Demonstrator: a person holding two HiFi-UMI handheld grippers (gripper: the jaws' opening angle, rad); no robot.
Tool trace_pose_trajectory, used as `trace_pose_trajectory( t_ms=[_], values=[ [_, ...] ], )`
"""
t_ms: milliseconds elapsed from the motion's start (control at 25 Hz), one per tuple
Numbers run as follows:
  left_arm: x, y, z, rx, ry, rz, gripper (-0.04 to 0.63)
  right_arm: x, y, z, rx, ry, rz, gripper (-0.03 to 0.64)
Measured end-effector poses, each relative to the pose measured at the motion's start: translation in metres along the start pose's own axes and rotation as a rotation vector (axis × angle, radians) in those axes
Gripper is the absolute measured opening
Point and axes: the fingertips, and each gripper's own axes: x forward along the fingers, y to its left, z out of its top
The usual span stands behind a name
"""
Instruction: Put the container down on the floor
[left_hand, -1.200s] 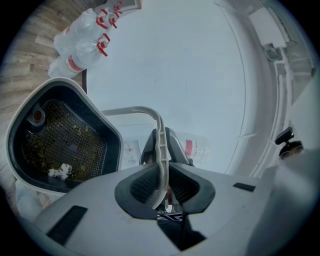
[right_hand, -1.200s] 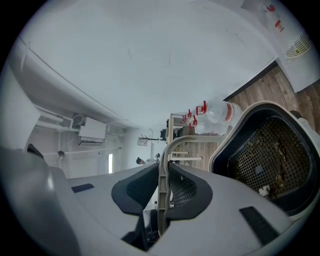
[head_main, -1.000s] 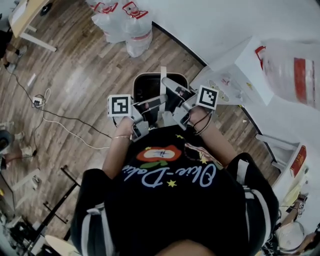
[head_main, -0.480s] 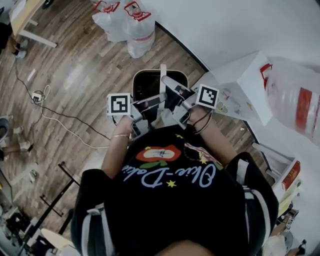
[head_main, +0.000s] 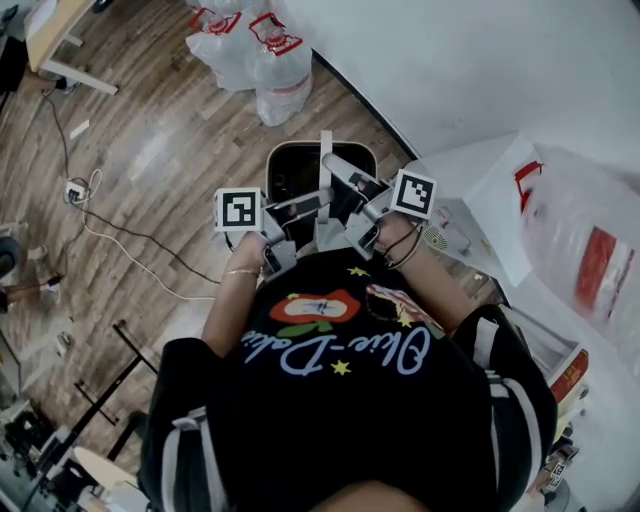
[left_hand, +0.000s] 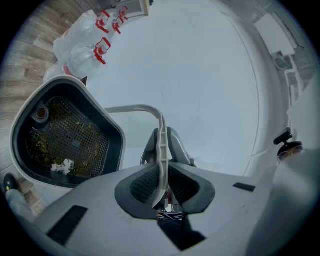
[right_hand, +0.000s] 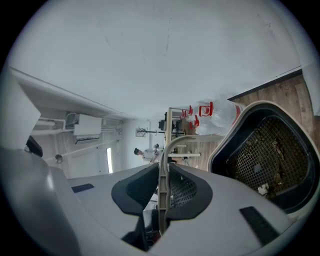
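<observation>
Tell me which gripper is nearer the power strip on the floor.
Left. The left gripper grips the container handle on the power strip side; the right gripper grips its opposite side.

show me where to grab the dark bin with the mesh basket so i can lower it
Take the thin pale handle arching over the open top of the bin, one gripper from each side, fingers flat on its narrow strip. The left gripper and right gripper are clamped there; the rounded walls look too wide to pinch.

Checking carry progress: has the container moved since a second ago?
Yes: the container has gone up the head view, past the white box.
</observation>
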Motion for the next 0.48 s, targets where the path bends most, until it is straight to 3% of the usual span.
trace_pose_trajectory(
  t_ms=[480],
  values=[
    [0.047, 0.004, 0.031, -0.025, -0.043, 0.010, 0.055, 0.001, -0.011, 0.055, -0.002, 0.046, -0.010, 0.057]
  ],
)
